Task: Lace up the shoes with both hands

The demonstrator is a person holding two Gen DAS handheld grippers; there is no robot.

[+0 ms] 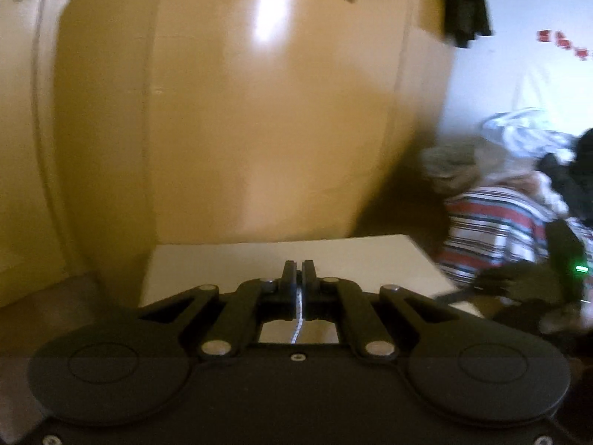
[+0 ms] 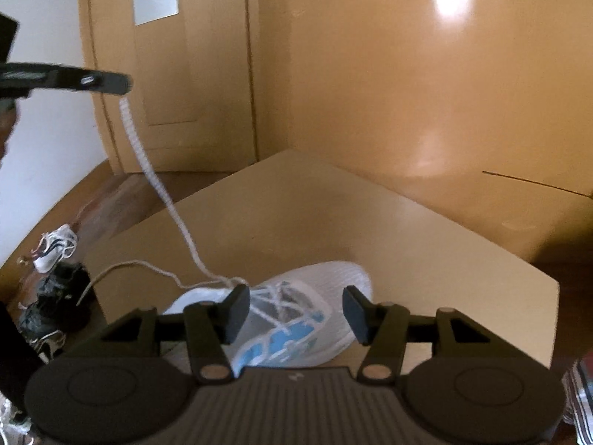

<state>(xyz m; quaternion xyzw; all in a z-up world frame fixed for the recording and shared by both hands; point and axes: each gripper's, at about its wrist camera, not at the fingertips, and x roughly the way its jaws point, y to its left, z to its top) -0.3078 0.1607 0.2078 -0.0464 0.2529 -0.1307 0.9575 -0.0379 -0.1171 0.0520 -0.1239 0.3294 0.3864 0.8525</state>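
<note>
High at the left, the left gripper pinched the taut white shoelace; the right gripper hung spread above the sneaker. Pulling harder could tip the unheld sneaker.

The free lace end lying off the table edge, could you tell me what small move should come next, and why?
Probably lower the open right tool toward that slack end: the left tool already holds the other lace taut from the sneaker.

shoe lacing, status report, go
Left gripper shut on white lace, pulled taut above the shoe. Right gripper open, empty, over the shoe. Second lace end slack on the table.
</note>
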